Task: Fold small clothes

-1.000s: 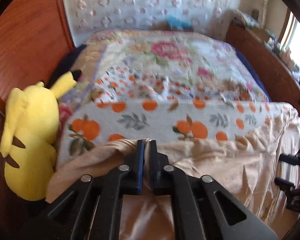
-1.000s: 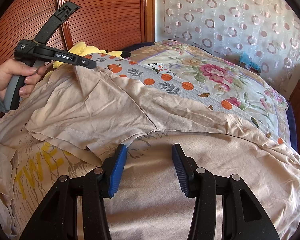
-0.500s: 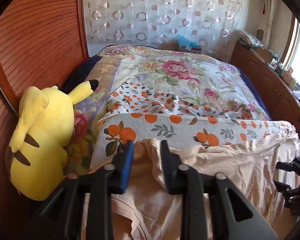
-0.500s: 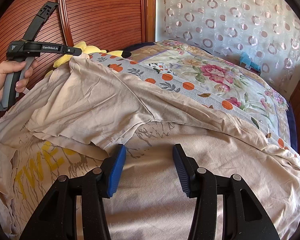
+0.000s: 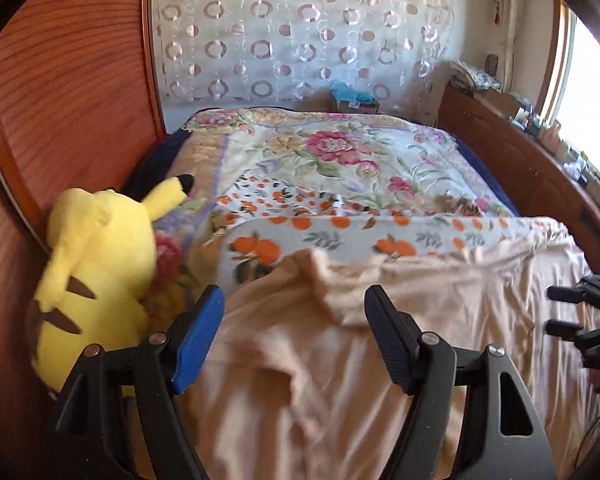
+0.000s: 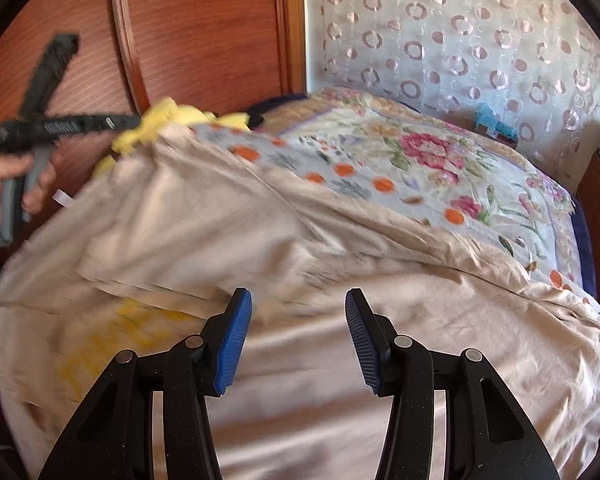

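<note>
A beige T-shirt [image 5: 340, 360] with yellow lettering [image 6: 112, 340] lies spread on the bed, its upper part folded over. My left gripper [image 5: 294, 328] is open and empty just above the shirt's left edge; the cloth lies loose below its jaws. In the right wrist view it shows at far left [image 6: 66, 124], held in a hand. My right gripper [image 6: 298, 336] is open and empty over the shirt's middle. It also shows at the right edge of the left wrist view [image 5: 560, 308].
A yellow Pikachu plush [image 5: 96, 264] sits left of the shirt against the wooden wardrobe [image 5: 60, 100]. A floral quilt [image 5: 340, 160] and an orange-print blanket [image 5: 340, 236] cover the bed beyond. A wooden side rail [image 5: 520, 168] runs along the right.
My left gripper was shut on the shirt's edge a second ago, then opened wide and let it drop onto the bed. The right gripper stayed open and barely moved.
</note>
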`<state>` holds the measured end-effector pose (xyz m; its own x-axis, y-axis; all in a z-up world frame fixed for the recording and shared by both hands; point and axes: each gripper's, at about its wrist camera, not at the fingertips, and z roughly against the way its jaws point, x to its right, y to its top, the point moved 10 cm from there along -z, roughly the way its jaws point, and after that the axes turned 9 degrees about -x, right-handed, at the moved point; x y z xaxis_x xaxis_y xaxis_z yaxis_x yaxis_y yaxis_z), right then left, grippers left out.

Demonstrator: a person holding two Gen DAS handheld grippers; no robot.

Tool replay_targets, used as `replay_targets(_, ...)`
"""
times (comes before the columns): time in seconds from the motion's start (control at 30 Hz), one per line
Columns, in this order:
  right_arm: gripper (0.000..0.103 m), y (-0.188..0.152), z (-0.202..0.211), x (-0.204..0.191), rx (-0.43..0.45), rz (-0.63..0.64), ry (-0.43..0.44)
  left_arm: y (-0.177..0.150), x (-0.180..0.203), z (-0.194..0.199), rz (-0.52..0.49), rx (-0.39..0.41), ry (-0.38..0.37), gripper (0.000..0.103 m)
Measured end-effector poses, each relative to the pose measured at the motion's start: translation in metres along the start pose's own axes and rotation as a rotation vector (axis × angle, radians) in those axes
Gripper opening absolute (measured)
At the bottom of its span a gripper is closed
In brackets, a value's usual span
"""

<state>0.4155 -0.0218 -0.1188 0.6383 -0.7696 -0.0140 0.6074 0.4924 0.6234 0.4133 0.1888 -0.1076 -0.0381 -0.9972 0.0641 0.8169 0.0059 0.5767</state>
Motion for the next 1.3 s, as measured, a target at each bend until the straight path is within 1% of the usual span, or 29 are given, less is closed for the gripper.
replay_targets(0.07,0.051,0.002,0.012,-0.026,0.014,0.004,0.057,-0.006,-0.014,0.009,0.007,0.004,0.015,0.073)
replay_targets(0.2,0.054,-0.001,0.025,-0.083,0.019,0.017,0.161,-0.019,-0.043,0.027,0.035,0.008,0.028,0.073)
replay_targets(0.27,0.054,-0.005,0.029,-0.112,0.016,0.037,0.190,-0.029,-0.056,0.038,0.045,0.014,0.034,0.073)
replay_targets(0.37,0.054,-0.012,0.032,-0.156,0.013,0.073,0.209,-0.039,-0.067,0.052,0.053,0.025,0.043,0.073)
replay_targets(0.43,0.054,-0.019,0.031,-0.180,0.008,0.088,0.228,-0.048,-0.074,0.061,0.056,0.028,0.043,0.073)
replay_targets(0.57,0.054,-0.031,0.019,-0.221,-0.020,0.108,0.295,-0.066,-0.085,0.076,0.060,0.032,0.053,0.073)
replay_targets(0.8,0.054,-0.055,-0.007,-0.299,-0.091,0.240,0.362,-0.101,-0.106,0.084,0.065,0.007,0.086,0.073)
replay_targets(0.9,0.054,-0.067,-0.016,-0.321,-0.114,0.299,0.366,-0.113,-0.117,0.085,0.076,-0.002,0.094,0.073)
replay_targets(0.97,0.054,-0.069,-0.021,-0.328,-0.117,0.318,0.359,-0.121,-0.124,0.085,0.089,-0.009,0.095,0.073)
replay_targets(1.1,0.054,-0.071,-0.029,-0.338,-0.109,0.384,0.289,-0.131,-0.136,0.084,0.109,-0.020,0.101,0.074)
replay_targets(1.23,0.054,-0.070,-0.028,-0.344,-0.094,0.416,0.249,-0.136,-0.145,0.081,0.131,-0.028,0.103,0.074)
replay_targets(1.27,0.051,-0.071,-0.027,-0.345,-0.091,0.422,0.240,-0.137,-0.146,0.079,0.136,-0.030,0.101,0.074)
replay_targets(1.3,0.046,-0.071,-0.027,-0.344,-0.085,0.431,0.225,-0.137,-0.146,0.078,0.138,-0.032,0.099,0.073)
